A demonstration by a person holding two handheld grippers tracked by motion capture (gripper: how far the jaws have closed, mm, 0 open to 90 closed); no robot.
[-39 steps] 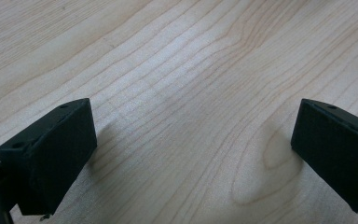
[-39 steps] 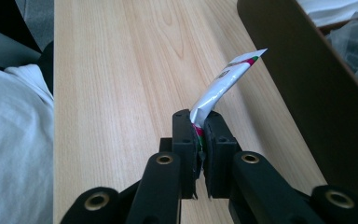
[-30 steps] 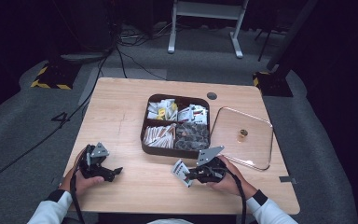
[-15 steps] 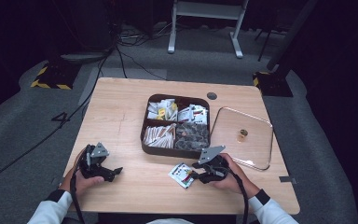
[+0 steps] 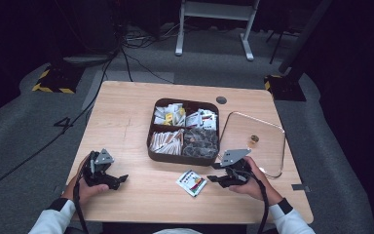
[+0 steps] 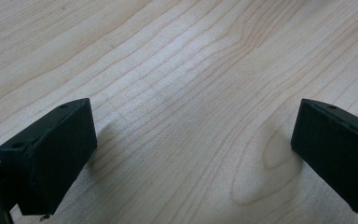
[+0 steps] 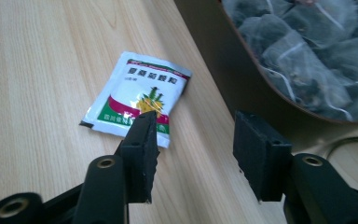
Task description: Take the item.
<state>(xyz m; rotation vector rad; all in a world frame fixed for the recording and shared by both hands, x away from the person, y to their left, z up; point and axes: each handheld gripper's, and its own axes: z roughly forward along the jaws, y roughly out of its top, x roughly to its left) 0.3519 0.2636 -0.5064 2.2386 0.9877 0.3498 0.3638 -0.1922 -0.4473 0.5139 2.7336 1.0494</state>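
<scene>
A white sachet [image 5: 192, 182] with red and green print lies flat on the wooden table [image 5: 126, 117], in front of the dark four-part box [image 5: 184, 130]. My right gripper [image 5: 215, 178] sits just to the right of the sachet, its jaws having just been opening, with nothing between them. In the right gripper view the sachet [image 7: 137, 97] lies beyond the left fingertip [image 7: 142, 149], apart from it. My left gripper [image 5: 120, 179] rests low at the table's front left, jaws wide over bare wood [image 6: 191, 121].
The box holds sachets, sticks and mesh tea bags [image 7: 307, 51] in its compartments. Its clear lid [image 5: 255, 144] with a brass knob lies on the table to the right. A round cable hole [image 5: 221, 100] sits behind the box.
The right gripper has let go of the sachet, which now lies on the table, and has drawn back to the right with its jaws apart. The left gripper has kept still.
</scene>
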